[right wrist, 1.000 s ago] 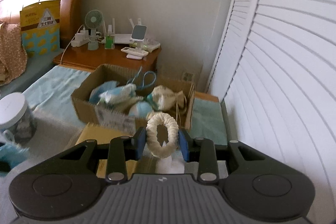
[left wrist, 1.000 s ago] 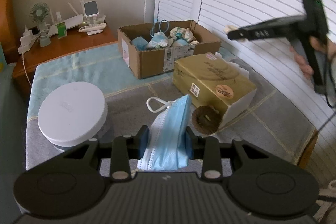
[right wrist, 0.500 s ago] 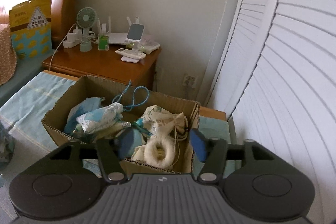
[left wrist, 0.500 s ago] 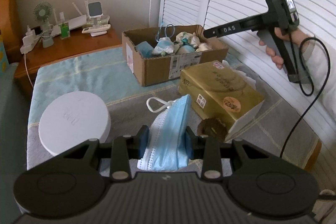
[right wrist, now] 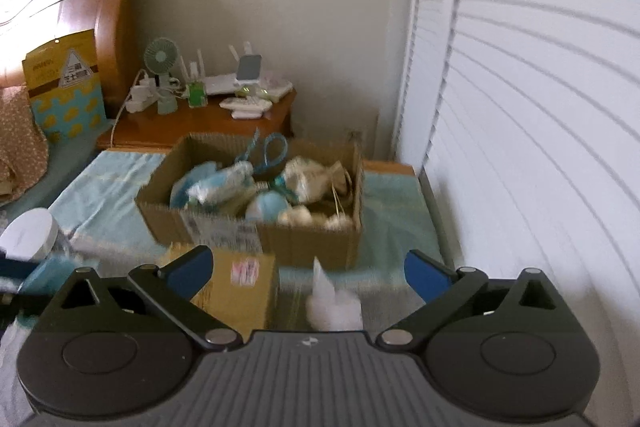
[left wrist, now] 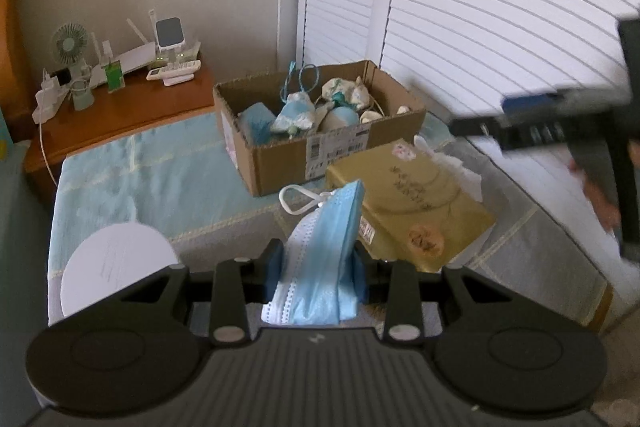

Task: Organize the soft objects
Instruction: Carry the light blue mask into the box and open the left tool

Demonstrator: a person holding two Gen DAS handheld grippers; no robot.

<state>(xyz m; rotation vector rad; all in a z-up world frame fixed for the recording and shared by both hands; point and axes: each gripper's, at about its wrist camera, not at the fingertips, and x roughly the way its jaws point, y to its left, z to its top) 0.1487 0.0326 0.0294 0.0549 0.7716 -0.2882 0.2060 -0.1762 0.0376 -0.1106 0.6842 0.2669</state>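
My left gripper (left wrist: 318, 269) is shut on a folded blue face mask (left wrist: 324, 251) with a white ear loop, held above the bed. The cardboard box (left wrist: 320, 151) of soft objects stands ahead of it; it also shows in the right wrist view (right wrist: 256, 227), with pouches and a cream ring inside near its right end. My right gripper (right wrist: 308, 269) is open wide and empty, pulled back from the box. In the left wrist view the right gripper (left wrist: 532, 119) appears blurred at the right, level with the box.
A gold tissue box (left wrist: 412, 203) lies in front of the cardboard box. A jar with a white lid (left wrist: 116, 271) stands at the left on the bed. A wooden nightstand (left wrist: 120, 115) with a fan and gadgets is behind. White louvred doors (left wrist: 480, 27) run along the right.
My right gripper opened, dropped the cream ring into the box, then drew back and opened wider. My left gripper keeps hold of the mask and has moved a little.
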